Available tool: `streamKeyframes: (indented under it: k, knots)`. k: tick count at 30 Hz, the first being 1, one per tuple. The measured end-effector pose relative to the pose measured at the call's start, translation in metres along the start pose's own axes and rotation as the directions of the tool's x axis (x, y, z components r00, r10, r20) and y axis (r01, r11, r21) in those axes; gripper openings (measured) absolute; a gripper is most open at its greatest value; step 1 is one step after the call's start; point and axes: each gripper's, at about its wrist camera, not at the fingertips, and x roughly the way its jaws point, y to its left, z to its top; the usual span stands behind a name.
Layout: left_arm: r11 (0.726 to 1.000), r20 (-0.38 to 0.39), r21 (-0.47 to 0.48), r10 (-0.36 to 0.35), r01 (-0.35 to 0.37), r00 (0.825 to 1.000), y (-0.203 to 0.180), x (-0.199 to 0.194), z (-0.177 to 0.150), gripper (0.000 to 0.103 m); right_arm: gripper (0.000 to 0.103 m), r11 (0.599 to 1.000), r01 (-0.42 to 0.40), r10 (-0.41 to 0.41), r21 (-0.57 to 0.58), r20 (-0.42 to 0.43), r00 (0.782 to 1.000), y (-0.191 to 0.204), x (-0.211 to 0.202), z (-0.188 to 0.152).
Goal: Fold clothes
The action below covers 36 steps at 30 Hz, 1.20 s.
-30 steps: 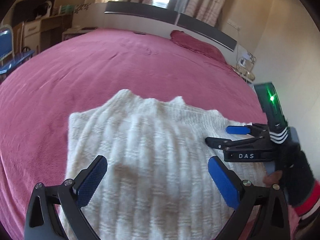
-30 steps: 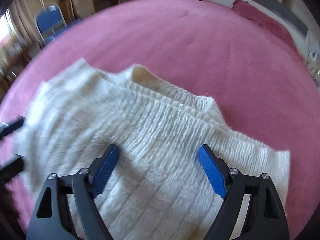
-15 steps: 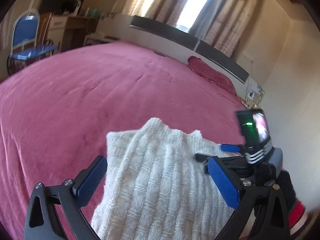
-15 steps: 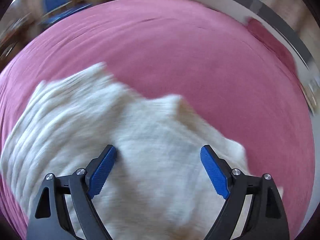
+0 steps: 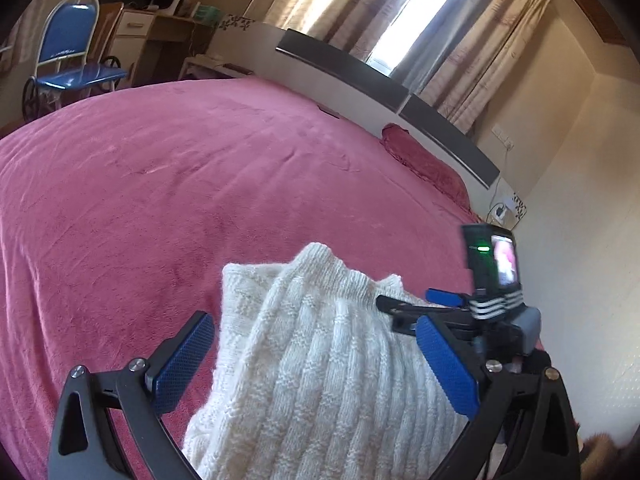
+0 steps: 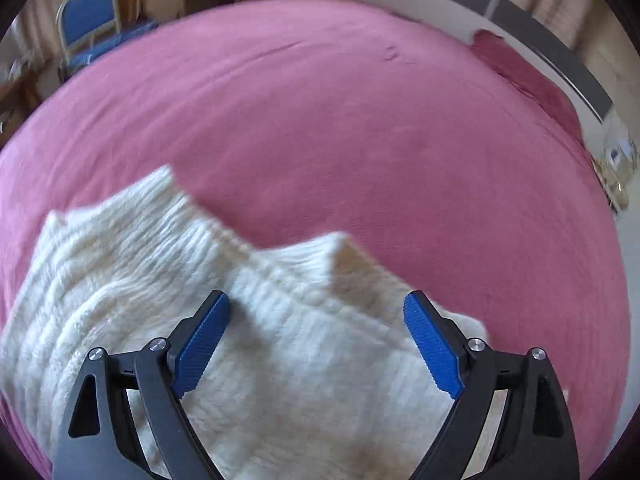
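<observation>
A cream knitted sweater lies folded on the pink bedspread near the bed's front edge. My left gripper is open above it, blue pads wide apart with nothing between them. My right gripper is also open over the sweater, at its folded collar side. In the left wrist view the right gripper shows from the side at the sweater's right edge, carrying a camera with a green light.
A pink pillow lies by the headboard at the far right. A blue chair and a desk stand beyond the bed's far left. A wall rises close on the right.
Both grippers have pulled back and tilted up from the sweater, which now sits lower and smaller in both views. Both stay open.
</observation>
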Motion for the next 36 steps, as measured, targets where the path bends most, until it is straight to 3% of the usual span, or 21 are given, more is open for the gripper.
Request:
streamKeyframes:
  k: [4,6,9,12,16,19,23,25,27,31,32,33,36]
  knots:
    - [0.999,-0.011,0.03,-0.01,0.011,1.0,-0.009,0.003,-0.002,0.103,0.092,0.997,-0.064,0.066,-0.043,0.045,0.997,0.01,-0.009,0.004]
    - [0.999,-0.015,0.053,-0.009,0.01,1.0,-0.014,0.003,-0.004,0.103,0.092,0.991,-0.059,0.059,-0.124,-0.007,0.998,0.023,-0.002,-0.013]
    - [0.996,-0.015,0.086,0.004,-0.003,1.0,-0.018,0.002,-0.005,0.103,0.097,0.992,-0.01,0.007,-0.124,-0.029,1.0,0.021,0.015,-0.008]
    - [0.996,-0.02,0.093,0.004,-0.002,1.0,-0.02,0.003,-0.006,0.103,0.097,0.999,0.034,-0.034,0.008,0.01,0.999,-0.001,0.005,-0.003]
    - [0.995,-0.03,0.102,0.002,0.001,1.0,-0.023,0.006,-0.008,0.103,0.098,0.997,-0.071,0.072,-0.017,0.044,0.996,0.006,-0.004,0.005]
    - [0.994,-0.038,0.109,0.0,0.004,0.999,-0.025,0.007,-0.009,0.103,0.098,0.994,-0.036,0.029,-0.105,-0.07,0.997,0.002,0.022,-0.018]
    - [0.996,-0.041,0.088,-0.006,0.01,0.999,-0.023,0.008,-0.009,0.103,0.098,0.999,0.03,-0.032,-0.03,-0.058,0.998,-0.025,0.006,-0.028]
    - [0.997,-0.039,0.074,-0.012,0.015,0.999,-0.022,0.007,-0.008,0.103,0.099,1.0,-0.002,0.002,-0.021,0.001,1.0,-0.031,-0.026,-0.043]
    - [0.997,-0.038,0.081,-0.01,0.013,0.999,-0.023,0.006,-0.008,0.103,0.1,0.995,-0.076,0.078,-0.062,0.03,0.997,-0.022,-0.056,-0.078]
    - [0.996,-0.057,0.09,-0.005,0.01,0.998,-0.026,0.009,-0.012,0.103,0.099,0.965,-0.067,0.061,-0.254,-0.032,0.998,0.012,-0.048,-0.124]
    - [0.995,-0.072,0.099,0.0,0.007,0.997,-0.028,0.012,-0.014,0.103,0.1,0.972,-0.079,0.072,-0.221,-0.04,0.997,0.002,-0.042,-0.129]
    - [0.993,-0.09,0.117,0.009,0.002,0.996,-0.031,0.015,-0.017,0.103,0.102,0.986,-0.121,0.117,-0.112,-0.038,0.992,-0.016,-0.038,-0.131]
    - [0.984,-0.137,0.177,0.038,-0.013,0.99,-0.043,0.027,-0.024,0.103,0.102,0.986,-0.149,0.149,0.071,0.008,0.989,-0.045,-0.053,-0.136]
